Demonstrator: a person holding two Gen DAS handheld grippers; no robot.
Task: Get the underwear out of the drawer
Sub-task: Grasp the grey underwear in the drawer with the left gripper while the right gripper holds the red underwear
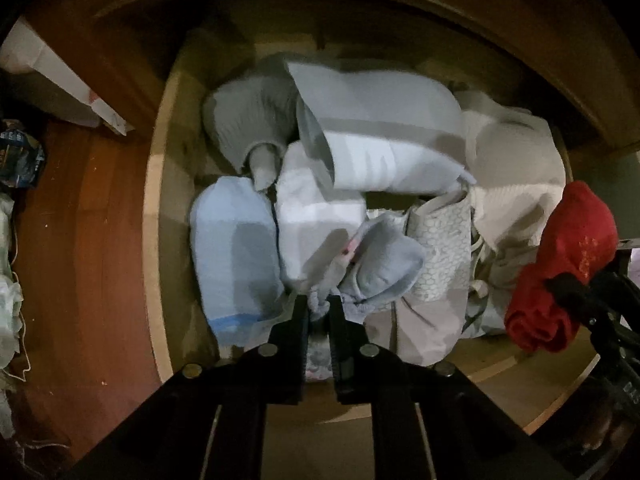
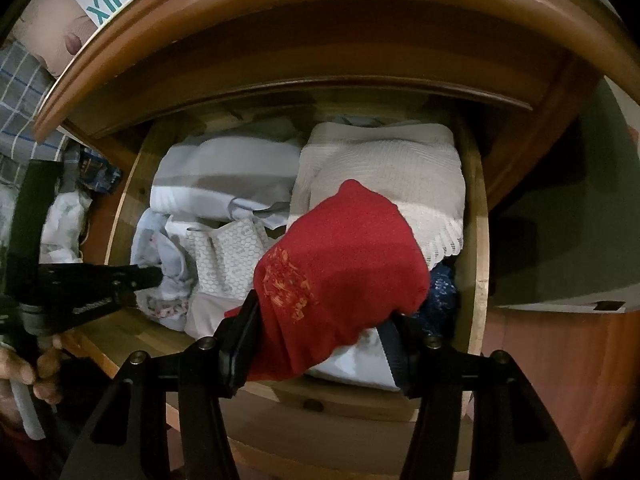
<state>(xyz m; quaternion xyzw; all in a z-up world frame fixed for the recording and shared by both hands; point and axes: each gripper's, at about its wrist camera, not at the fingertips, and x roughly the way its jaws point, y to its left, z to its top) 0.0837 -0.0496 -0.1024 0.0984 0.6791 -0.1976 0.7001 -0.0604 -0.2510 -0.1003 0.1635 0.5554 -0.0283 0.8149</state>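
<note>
The red underwear (image 2: 344, 276), rolled and marked with an orange pattern, sat clamped between the two fingers of the right hand-held gripper (image 2: 320, 332), held above the front right part of the open wooden drawer (image 2: 478, 240). In the left wrist view the same red underwear (image 1: 560, 268) showed at the right edge, gripped by the right hand-held gripper (image 1: 568, 284). The left hand-held gripper (image 1: 318, 308) was closed on a pale blue-grey garment (image 1: 376, 268) near the drawer's front, its fingers pinching bunched fabric. Around it lay folded clothes: a light blue piece (image 1: 236, 256) at the left, a white one (image 1: 312, 216) just beside it, a honeycomb-patterned piece (image 1: 440, 248) and a cream knitted piece (image 2: 384, 168) at the back right.
</note>
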